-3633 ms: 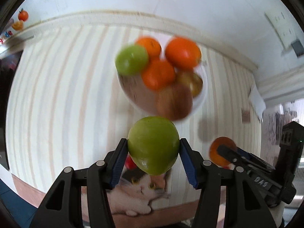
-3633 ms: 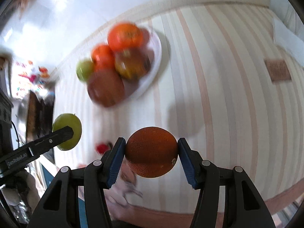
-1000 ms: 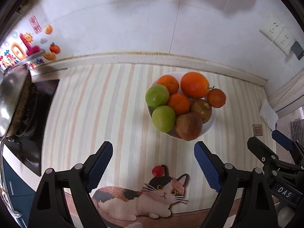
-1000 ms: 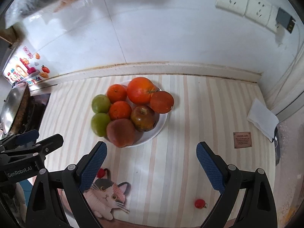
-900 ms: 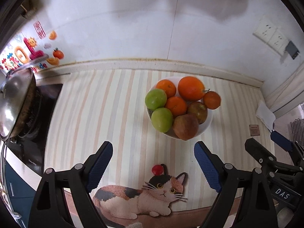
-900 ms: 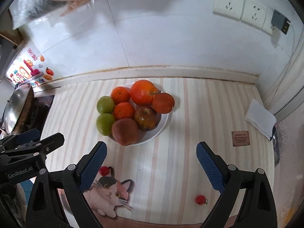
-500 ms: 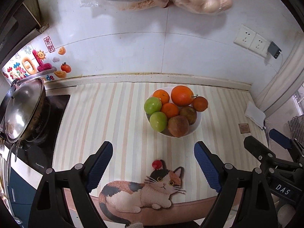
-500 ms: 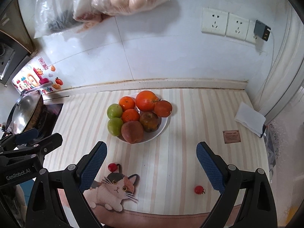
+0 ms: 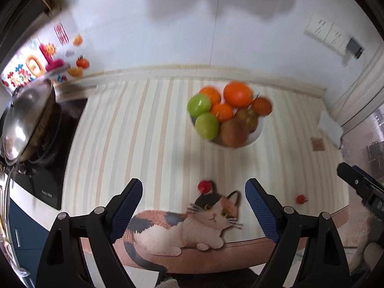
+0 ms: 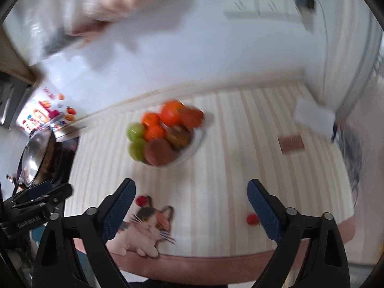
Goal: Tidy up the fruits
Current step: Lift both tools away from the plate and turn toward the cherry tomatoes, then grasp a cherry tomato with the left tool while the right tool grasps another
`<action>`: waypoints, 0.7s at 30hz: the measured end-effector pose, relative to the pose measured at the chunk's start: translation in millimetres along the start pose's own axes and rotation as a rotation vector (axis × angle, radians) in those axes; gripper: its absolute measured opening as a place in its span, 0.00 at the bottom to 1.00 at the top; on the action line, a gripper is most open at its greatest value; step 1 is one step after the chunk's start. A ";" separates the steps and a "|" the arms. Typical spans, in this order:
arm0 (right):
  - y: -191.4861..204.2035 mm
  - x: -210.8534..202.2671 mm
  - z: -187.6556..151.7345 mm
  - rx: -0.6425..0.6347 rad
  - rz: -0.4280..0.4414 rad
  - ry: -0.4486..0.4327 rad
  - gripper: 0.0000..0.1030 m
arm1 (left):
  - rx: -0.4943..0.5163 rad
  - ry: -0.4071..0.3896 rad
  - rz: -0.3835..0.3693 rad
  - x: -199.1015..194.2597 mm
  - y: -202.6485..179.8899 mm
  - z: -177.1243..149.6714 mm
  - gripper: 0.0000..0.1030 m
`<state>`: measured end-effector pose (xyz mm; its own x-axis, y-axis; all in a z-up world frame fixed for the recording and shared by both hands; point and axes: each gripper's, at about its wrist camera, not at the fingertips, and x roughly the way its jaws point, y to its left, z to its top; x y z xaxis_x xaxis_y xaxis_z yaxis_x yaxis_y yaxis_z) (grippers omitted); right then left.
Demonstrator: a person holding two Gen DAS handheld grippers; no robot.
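Observation:
A white bowl [image 9: 258, 135] on the striped counter holds several fruits: two green apples [image 9: 207, 124], oranges [image 9: 238, 94] and brownish fruits; it also shows in the right wrist view [image 10: 196, 144]. A small red fruit [image 9: 204, 186] lies by the cat picture, and another small red fruit [image 9: 301, 199] lies further right, also seen in the right wrist view [image 10: 252, 219]. My left gripper [image 9: 194, 207] is open and empty above the counter's front edge. My right gripper [image 10: 189, 206] is open and empty too. Both views are blurred.
A cat-shaped mat [image 9: 187, 228] lies at the counter's front edge. A lidded pan [image 9: 26, 122] sits on a black stove at the left. A white cloth [image 10: 314, 116] and a small brown tag [image 10: 290, 142] lie at the right. Wall sockets [image 9: 324, 32] are above.
Both grippers stay open and empty and have swung nearer the counter, and the views are now motion-blurred. The bowl of fruit has not moved.

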<state>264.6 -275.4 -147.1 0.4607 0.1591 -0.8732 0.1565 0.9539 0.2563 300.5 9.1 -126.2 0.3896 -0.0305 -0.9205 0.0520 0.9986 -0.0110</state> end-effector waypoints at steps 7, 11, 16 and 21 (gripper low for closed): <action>-81.7 74.7 -35.7 0.156 -0.070 0.151 0.61 | -0.002 0.176 0.014 78.3 -4.9 -14.4 0.85; -103.8 109.7 -51.5 0.200 -0.084 0.213 0.60 | -0.010 0.272 -0.005 120.8 -10.2 -21.1 0.85; -109.4 134.0 -55.1 0.205 -0.099 0.245 0.58 | -0.021 0.341 -0.017 157.0 -15.5 -23.7 0.81; -108.6 146.6 -54.6 0.196 -0.109 0.259 0.58 | -0.045 0.384 -0.024 183.6 -18.3 -21.3 0.79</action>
<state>267.5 -341.7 -325.6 0.1983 0.1420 -0.9698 0.3693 0.9057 0.2082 351.4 -13.8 -303.4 0.0155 -0.0441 -0.9989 0.0131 0.9990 -0.0438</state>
